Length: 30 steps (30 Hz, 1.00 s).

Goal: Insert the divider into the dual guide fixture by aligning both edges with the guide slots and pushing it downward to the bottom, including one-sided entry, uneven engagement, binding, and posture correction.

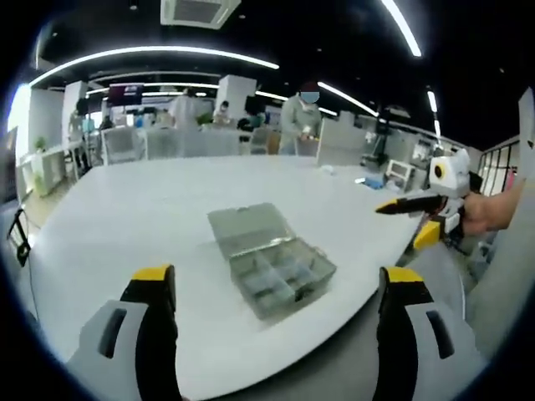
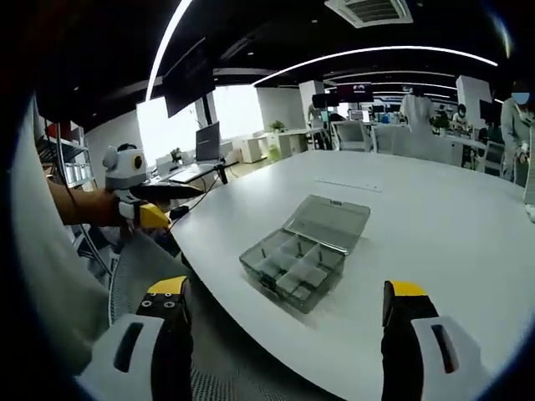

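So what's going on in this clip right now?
A person holds a gripper in each hand above a white table. Both the left gripper and the right gripper hang open and empty, short of a clear plastic compartment box whose lid lies open flat. Nothing is being touched yet; no loose divider can be made out.

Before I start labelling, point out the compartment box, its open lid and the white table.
compartment box [image 1: 282, 278], left gripper view, divided tray.
open lid [image 2: 328, 220], right gripper view, lid's middle.
white table [image 1: 134, 217], left gripper view, bare top.
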Each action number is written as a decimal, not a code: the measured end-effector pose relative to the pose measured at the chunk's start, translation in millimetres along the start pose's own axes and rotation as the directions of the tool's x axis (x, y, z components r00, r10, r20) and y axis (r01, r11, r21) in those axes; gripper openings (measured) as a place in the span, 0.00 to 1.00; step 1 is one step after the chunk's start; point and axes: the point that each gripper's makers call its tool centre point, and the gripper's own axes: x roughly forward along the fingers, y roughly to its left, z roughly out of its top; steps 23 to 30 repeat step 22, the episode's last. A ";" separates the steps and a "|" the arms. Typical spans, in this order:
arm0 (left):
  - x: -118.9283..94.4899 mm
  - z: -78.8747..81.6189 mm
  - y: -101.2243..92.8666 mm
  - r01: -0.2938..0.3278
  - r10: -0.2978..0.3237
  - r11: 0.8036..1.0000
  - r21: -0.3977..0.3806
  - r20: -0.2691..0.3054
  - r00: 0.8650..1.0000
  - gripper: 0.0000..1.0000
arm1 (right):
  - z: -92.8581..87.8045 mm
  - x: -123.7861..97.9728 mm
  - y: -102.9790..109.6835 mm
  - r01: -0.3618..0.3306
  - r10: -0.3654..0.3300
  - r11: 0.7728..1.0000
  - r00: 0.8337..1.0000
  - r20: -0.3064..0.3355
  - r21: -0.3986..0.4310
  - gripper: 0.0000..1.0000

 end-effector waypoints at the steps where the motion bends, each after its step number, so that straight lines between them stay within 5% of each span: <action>1: -0.5 0.6 0.0 -0.004 0.004 1.000 0.000 0.002 1.000 0.99 | 0.1 -0.4 -0.1 0.006 -0.006 1.000 1.000 0.001 -0.002 0.94; 30: -3.3 2.6 7.6 -0.040 0.040 0.998 -0.047 0.002 0.999 0.99 | 3.3 -2.6 -4.1 0.040 -0.040 0.999 0.999 -0.008 0.027 0.93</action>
